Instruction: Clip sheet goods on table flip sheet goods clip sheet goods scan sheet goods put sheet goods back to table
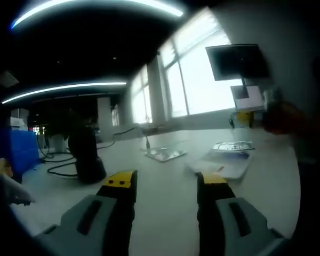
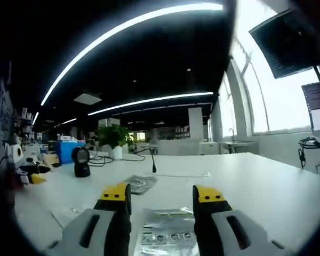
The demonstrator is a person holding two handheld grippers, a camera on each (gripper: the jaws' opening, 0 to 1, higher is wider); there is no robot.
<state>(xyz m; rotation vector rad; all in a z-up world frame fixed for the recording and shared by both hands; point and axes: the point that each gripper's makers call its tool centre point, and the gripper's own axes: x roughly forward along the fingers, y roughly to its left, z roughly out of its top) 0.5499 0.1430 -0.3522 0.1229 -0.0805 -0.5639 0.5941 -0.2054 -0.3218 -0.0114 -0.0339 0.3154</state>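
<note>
Foil sheet (image 2: 168, 230) flat on table (image 2: 256, 186), between and just beyond right gripper (image 2: 162, 198) tips, jaws parted, nothing held. We judge first clip not yet made; flip, scan, return remain. Scanner (image 2: 81, 161) well behind sheet. Left gripper (image 1: 165, 184) released, empty, over table.

Silvery sheet goods (image 2: 168, 230) lying flat on white table (image 2: 256, 186), another sheet (image 2: 140, 183) beyond

Left gripper (image 1: 165, 184) is level above the table, jaws apart and empty. Right gripper (image 2: 162, 196) likewise, jaws parted.
</note>
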